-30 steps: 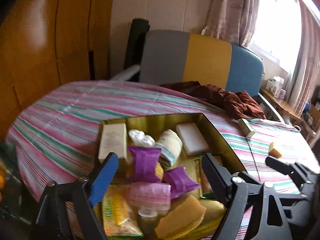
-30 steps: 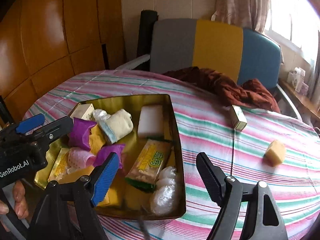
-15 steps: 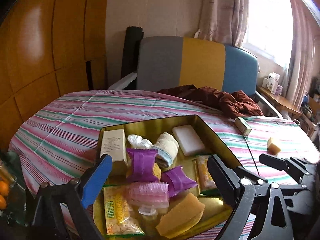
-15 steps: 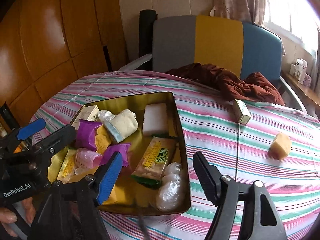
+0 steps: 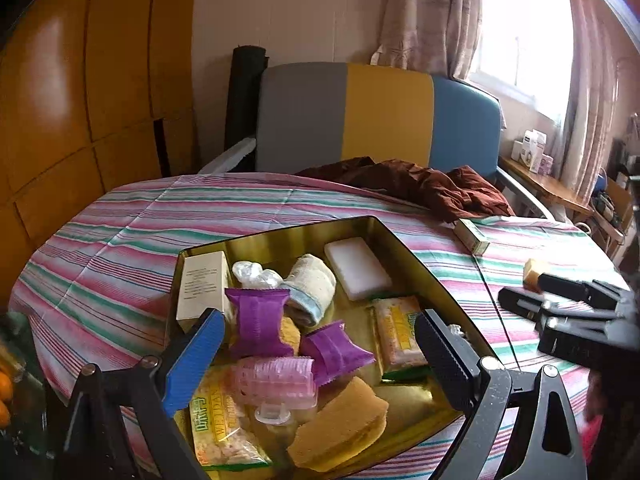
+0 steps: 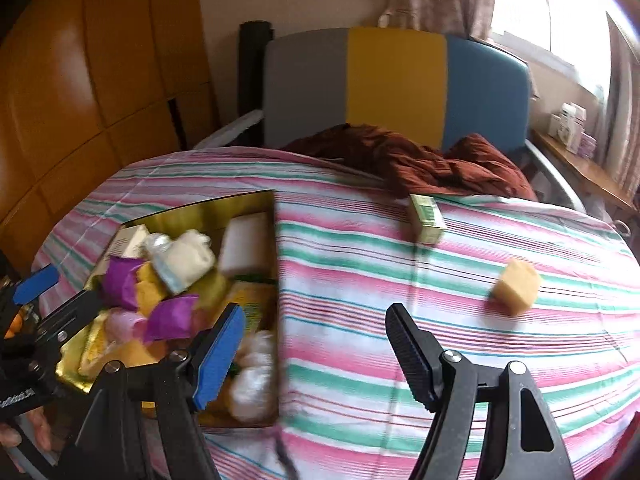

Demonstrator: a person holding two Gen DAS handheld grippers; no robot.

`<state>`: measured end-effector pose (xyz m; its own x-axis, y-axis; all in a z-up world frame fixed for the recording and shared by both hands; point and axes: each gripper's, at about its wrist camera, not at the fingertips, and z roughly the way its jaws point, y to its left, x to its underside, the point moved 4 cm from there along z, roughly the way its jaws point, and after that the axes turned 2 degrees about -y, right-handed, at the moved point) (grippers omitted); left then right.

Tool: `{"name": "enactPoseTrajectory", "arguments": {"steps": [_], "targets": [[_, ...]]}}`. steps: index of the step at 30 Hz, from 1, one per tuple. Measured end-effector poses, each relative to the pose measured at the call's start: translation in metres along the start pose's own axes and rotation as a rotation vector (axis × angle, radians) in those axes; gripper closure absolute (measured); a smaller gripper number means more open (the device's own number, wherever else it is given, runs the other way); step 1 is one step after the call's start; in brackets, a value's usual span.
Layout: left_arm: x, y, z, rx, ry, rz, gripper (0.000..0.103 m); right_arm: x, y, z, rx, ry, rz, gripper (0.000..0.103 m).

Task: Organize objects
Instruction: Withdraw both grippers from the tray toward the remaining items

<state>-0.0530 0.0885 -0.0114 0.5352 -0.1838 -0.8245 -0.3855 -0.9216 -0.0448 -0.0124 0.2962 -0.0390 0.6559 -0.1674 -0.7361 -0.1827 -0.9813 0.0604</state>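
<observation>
A gold tin (image 5: 280, 236) on the striped tablecloth holds a white carton, purple packets (image 5: 260, 320), pink curlers, a rolled towel, a white block, snack bags and a yellow sponge. My left gripper (image 5: 316, 338) hangs open over the tin's near end and touches nothing. My right gripper (image 6: 316, 340) is open above bare cloth, just right of the tin (image 6: 276, 248). A yellow sponge cube (image 6: 516, 286) lies ahead of it to the right, and a small green-and-yellow box (image 6: 428, 216) lies farther back. Both also show in the left wrist view: the cube (image 5: 530, 274) and the box (image 5: 472, 236).
A crumpled brown cloth (image 5: 420, 188) lies at the table's far edge, before a grey, yellow and blue chair back (image 5: 380, 112). Wooden panels line the left wall. A sideboard with small boxes (image 5: 532, 152) stands by the window. A person's hand (image 6: 36, 428) holds the left tool.
The right gripper has swung to the right, off the tin and over the cloth, with its jaws a little narrower. The left gripper's jaws have widened above the tin.
</observation>
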Motion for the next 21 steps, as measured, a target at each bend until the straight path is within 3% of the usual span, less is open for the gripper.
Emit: {"name": "enactPoseTrajectory", "arguments": {"steps": [10, 21], "targets": [[0.001, -0.02, 0.005, 0.009, 0.013, 0.062, 0.006, -0.013, -0.073, 0.008, 0.116, 0.049, 0.106, 0.029], [-0.002, -0.044, 0.015, 0.039, 0.027, 0.115, 0.006, -0.014, -0.171, 0.03, 0.214, 0.128, 0.338, 0.026]]}}
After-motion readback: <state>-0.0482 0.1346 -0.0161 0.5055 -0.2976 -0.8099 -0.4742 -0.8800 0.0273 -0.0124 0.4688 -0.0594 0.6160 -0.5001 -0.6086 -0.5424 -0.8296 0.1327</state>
